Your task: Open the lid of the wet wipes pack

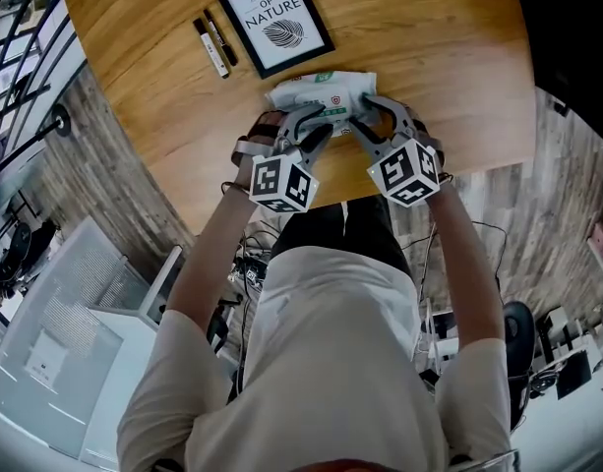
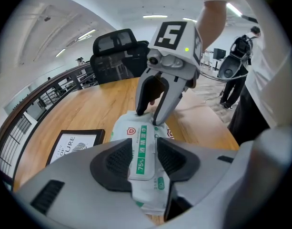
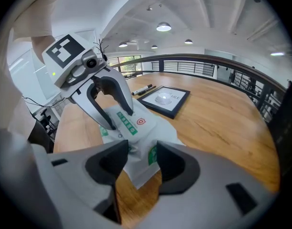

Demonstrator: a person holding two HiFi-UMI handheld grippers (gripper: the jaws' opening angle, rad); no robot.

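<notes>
The white wet wipes pack with green print lies on the round wooden table near its front edge. My left gripper reaches onto it from the near left. Its jaws stand open on either side of the pack's green-striped lid, and I see no squeeze on it. From the near right my right gripper comes in, open, with the crumpled end of the pack between its jaws. In the left gripper view the right gripper has its tips on the pack's far end.
A black-framed print lies just behind the pack, with two markers to its left. The table's edge runs close under both grippers. A black office chair stands beyond the table.
</notes>
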